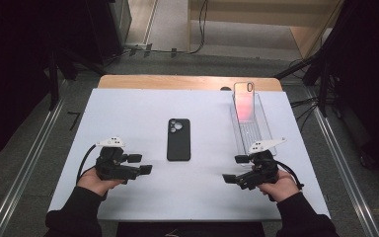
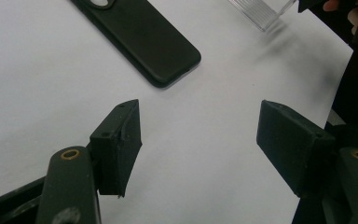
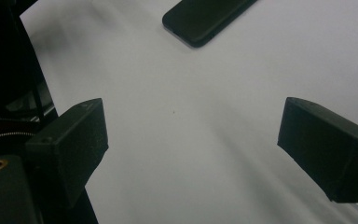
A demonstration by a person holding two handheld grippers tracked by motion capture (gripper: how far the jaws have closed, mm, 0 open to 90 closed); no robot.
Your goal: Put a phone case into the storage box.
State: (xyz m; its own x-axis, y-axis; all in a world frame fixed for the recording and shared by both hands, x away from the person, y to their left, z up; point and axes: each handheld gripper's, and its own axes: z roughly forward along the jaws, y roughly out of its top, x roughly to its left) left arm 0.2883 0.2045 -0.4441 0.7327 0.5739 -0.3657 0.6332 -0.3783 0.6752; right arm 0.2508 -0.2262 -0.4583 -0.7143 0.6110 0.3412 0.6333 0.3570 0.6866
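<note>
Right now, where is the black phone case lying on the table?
In the high view, the black phone case lies flat near the middle of the white table, camera cutout at its far end, left of the clear tray.

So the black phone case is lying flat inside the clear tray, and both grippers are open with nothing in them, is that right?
Not quite. The black phone case lies flat on the white table, left of the clear tray and apart from it, as the high view shows. The rest holds: the left gripper and right gripper are open and empty.
</note>
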